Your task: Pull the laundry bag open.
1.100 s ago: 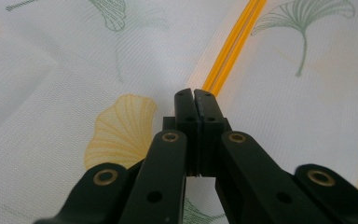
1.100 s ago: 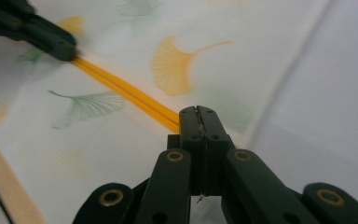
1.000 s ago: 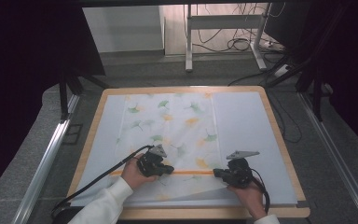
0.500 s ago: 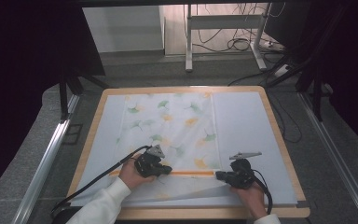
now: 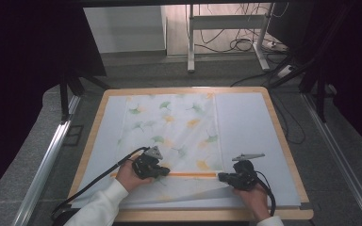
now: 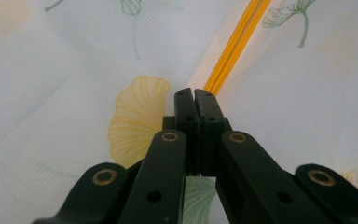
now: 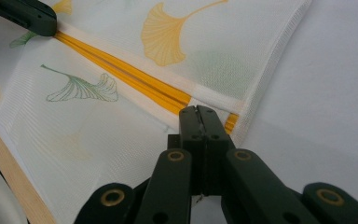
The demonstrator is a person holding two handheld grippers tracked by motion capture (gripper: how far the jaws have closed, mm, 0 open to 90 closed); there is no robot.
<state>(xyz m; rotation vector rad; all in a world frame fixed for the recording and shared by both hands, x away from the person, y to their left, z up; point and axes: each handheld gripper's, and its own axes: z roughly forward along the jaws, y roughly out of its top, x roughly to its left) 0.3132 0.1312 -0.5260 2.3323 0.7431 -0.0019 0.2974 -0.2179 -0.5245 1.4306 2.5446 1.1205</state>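
A white cloth [image 5: 169, 122] printed with green and yellow ginkgo leaves lies on the table. Its near part is folded up, so the orange hem [image 5: 193, 174] runs across between my two grippers. My left gripper [image 5: 166, 172] is shut on the hem's left end, and in the left gripper view the jaws [image 6: 194, 93] meet where the orange stripe [image 6: 237, 42] begins. At the hem's right end, by the cloth's corner, my right gripper [image 5: 220, 177] is also shut; the right gripper view shows its tips [image 7: 198, 111] on the orange stripe [image 7: 121, 70], with the left gripper [image 7: 28, 16] farther off.
A white mat [image 5: 245, 127] covers the table inside its wooden rim [image 5: 283, 141]. To the right of the cloth lies bare mat. A metal rail [image 5: 47, 160] runs along the floor at the left. Desk legs [image 5: 191, 42] and cables stand beyond the far edge.
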